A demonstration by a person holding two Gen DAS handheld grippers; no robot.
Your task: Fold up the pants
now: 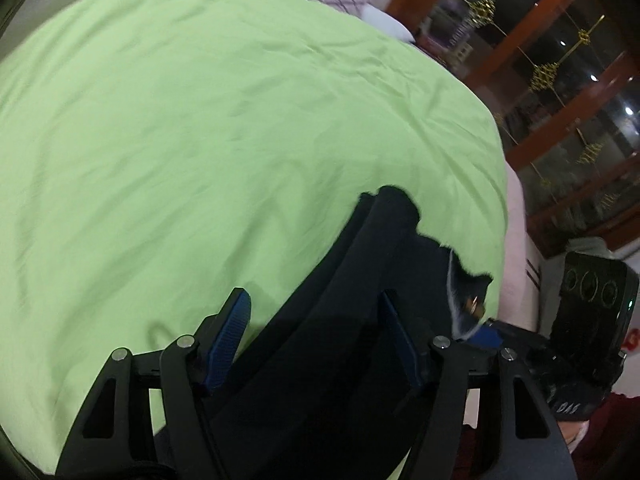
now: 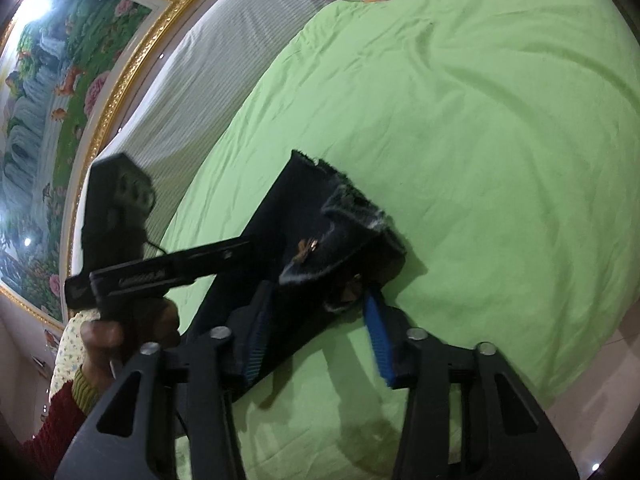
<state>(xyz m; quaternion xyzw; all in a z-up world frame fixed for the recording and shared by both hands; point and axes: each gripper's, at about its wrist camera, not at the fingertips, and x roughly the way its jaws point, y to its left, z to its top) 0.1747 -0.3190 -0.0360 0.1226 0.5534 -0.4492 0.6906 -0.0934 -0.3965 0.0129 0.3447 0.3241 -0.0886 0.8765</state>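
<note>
Blue-padded fingers are spread wide on the left gripper (image 1: 316, 336), which hovers above the pants (image 1: 360, 300) with nothing pinched. Dark cloth runs between and under those pads without either one pressing it. Over on the right gripper (image 2: 320, 336), the jaws stand partly apart, straddling the waistband end, where a metal button glints on a turned-over flap; whether the pads actually bite the fabric I cannot tell. The pants lie as a long dark strip on the green sheet (image 1: 200, 120), close to its near edge. In the right wrist view a hand (image 2: 120, 336) in a red sleeve grips the other tool's handle. Beyond the bed, a gold-framed painting (image 2: 60, 120) fills the wall.
</note>
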